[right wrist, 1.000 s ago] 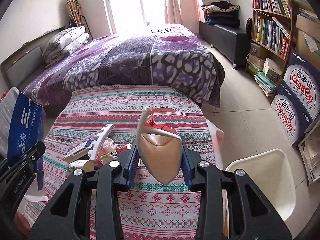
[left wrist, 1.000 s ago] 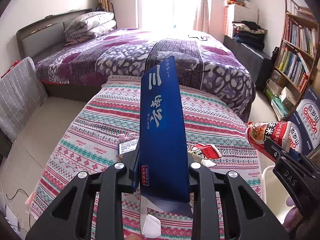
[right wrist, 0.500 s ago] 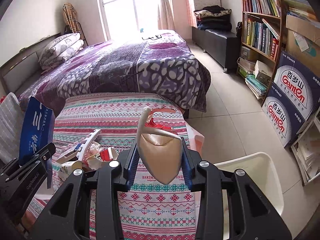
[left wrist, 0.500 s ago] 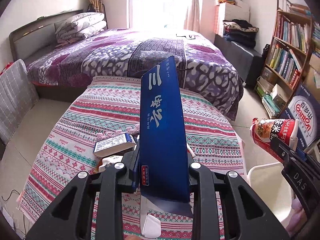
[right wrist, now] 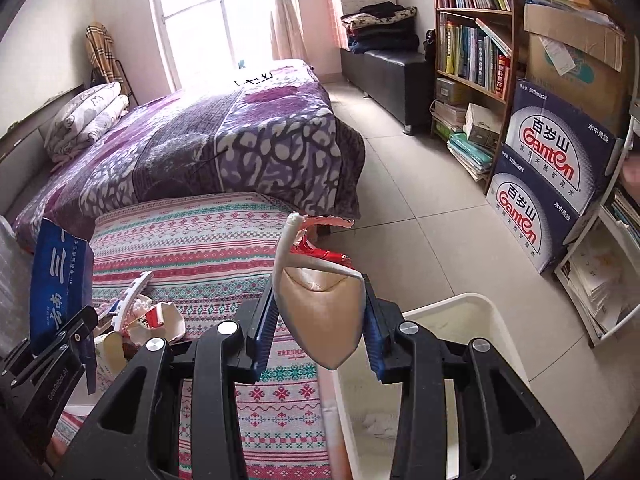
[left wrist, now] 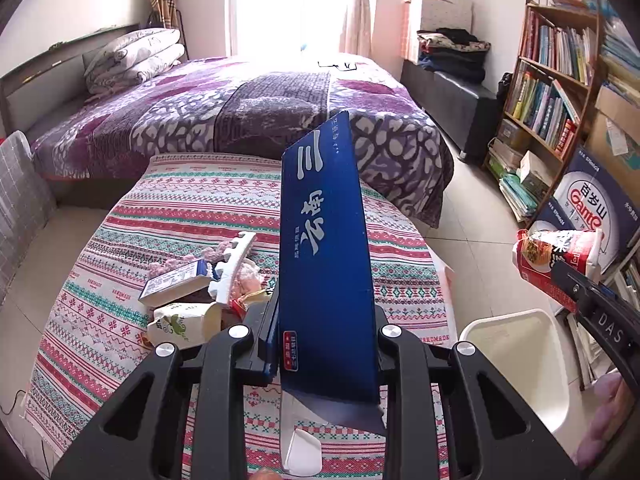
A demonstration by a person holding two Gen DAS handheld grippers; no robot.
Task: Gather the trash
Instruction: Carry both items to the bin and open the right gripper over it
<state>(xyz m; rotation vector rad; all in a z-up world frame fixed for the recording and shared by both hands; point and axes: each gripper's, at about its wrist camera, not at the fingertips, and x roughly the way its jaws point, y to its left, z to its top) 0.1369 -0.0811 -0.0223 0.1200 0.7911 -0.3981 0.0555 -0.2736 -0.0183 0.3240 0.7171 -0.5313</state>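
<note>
My left gripper point(left wrist: 326, 332) is shut on a tall blue carton point(left wrist: 326, 264) with white characters, held upright above the striped tablecloth point(left wrist: 192, 208). It also shows in the right wrist view point(right wrist: 56, 280). My right gripper point(right wrist: 318, 324) is shut on a crushed red and white paper noodle cup point(right wrist: 320, 308), seen at the right of the left wrist view point(left wrist: 556, 260). A white bin point(left wrist: 516, 356) stands on the floor right of the table; its rim point(right wrist: 452, 308) lies just under and right of my right gripper.
A pile of trash point(left wrist: 200, 300) with a small box, a paper cup and white foam lies on the table's left part point(right wrist: 136, 324). Beyond are a purple bed point(left wrist: 240, 112), a bookshelf point(right wrist: 472, 48) and stacked water boxes point(right wrist: 548, 176).
Both grippers have swung to the right with their loads. The white bin has come further into both views, and the right gripper now hangs by its rim.
</note>
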